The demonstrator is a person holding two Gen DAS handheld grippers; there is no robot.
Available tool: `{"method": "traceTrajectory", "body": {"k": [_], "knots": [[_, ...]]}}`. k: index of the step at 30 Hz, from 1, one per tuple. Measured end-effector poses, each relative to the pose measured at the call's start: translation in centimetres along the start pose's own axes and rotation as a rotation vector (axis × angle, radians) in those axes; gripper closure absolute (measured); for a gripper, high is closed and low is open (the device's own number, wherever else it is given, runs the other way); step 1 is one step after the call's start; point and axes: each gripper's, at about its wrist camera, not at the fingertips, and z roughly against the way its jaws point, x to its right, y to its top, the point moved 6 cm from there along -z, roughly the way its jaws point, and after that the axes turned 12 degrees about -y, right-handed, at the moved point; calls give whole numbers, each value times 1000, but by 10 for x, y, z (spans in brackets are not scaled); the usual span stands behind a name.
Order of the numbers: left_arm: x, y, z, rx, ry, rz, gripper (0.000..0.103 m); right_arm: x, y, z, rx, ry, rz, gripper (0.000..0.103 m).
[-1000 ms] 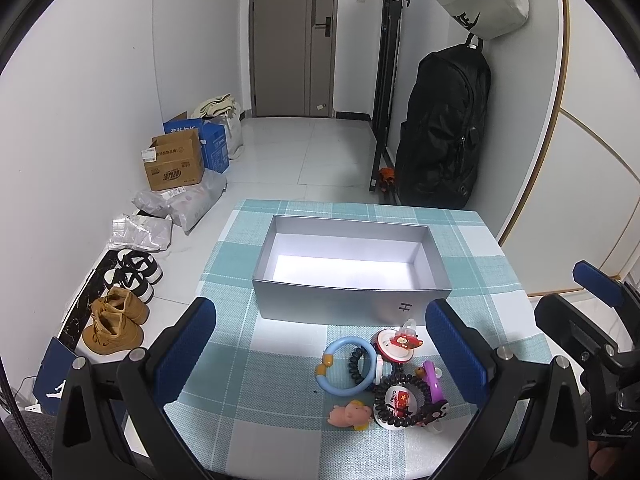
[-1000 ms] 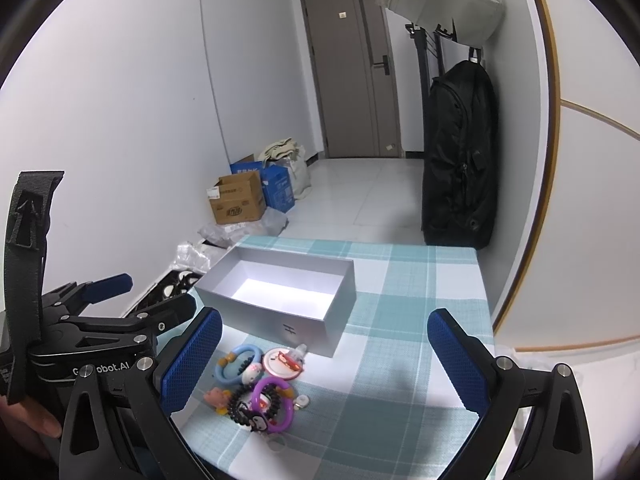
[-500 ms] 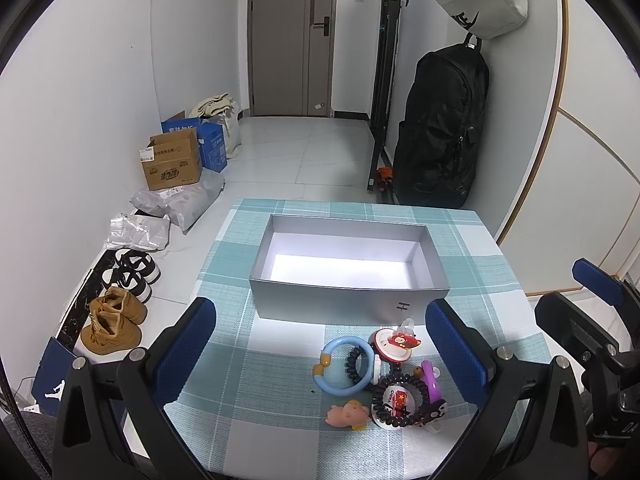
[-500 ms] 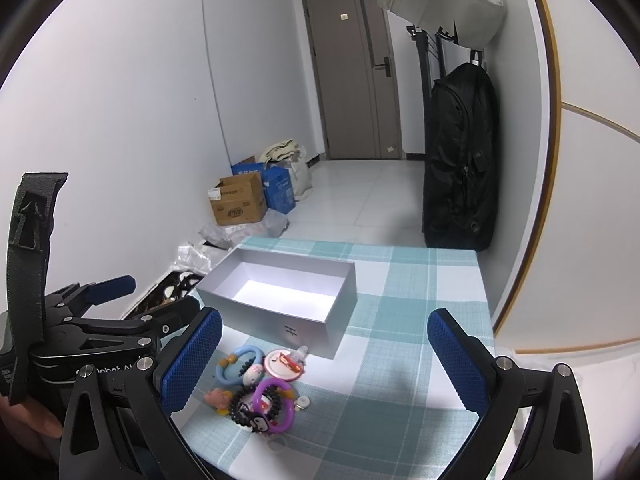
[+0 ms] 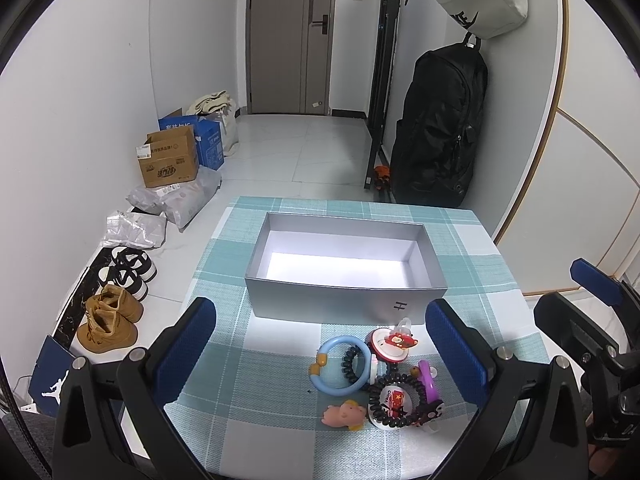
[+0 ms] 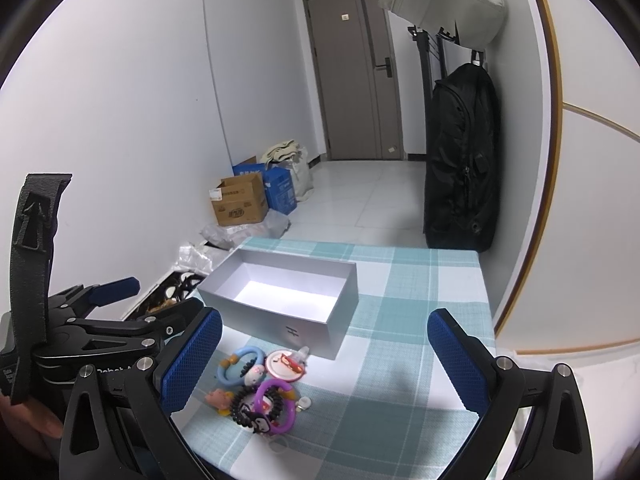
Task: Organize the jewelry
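Observation:
An open grey box [image 5: 344,304] [image 6: 264,316] stands empty in the middle of the checked tablecloth. In front of it lies a small pile of jewelry: a blue ring [image 5: 336,366] [image 6: 236,362], a round red-and-white badge [image 5: 394,346] [image 6: 286,364], a black spiral hair tie [image 5: 394,400], a purple ring [image 6: 272,402] and a pink pig charm [image 5: 346,414] [image 6: 216,396]. My left gripper [image 5: 320,352] is open above the pile. My right gripper [image 6: 324,364] is open to the right of the pile. Both are empty.
The table [image 5: 224,376] ends close at the front and left. On the floor to the left are shoes [image 5: 110,322], bags and cardboard boxes [image 5: 170,160]. A black backpack [image 5: 436,128] hangs on the right wall. The left gripper shows in the right wrist view [image 6: 100,320].
Both views have shifted slightly; the box and pile sit marginally different in frame. Nothing on the table has moved and both grippers stay open.

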Motion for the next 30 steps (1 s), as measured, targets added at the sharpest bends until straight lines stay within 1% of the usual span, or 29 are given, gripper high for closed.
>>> {"method": "traceTrajectory", "body": {"k": [8,12,17,21,25,30], "knots": [[-1,1,-2,-11,-14,7,1,-3,0,-3,-9,1,7,0],[-3,0,-7,-32,-27,16,1,-4,-1,-6,-15,6,10,0],[-8,1,-11,-55,-44,42,1,-4,-5,-15,-45,4,14,0],[-24,2,-17,-89,-35,98,1,-8,-14,-28,-104,29,20,0],[-48,2,-22,-106,-21,162,1,-16,-27,-46,-197,80,34,1],[-65,-2,-28,-136,-16,196,1,-28,-47,-68,-310,135,49,1]]}}
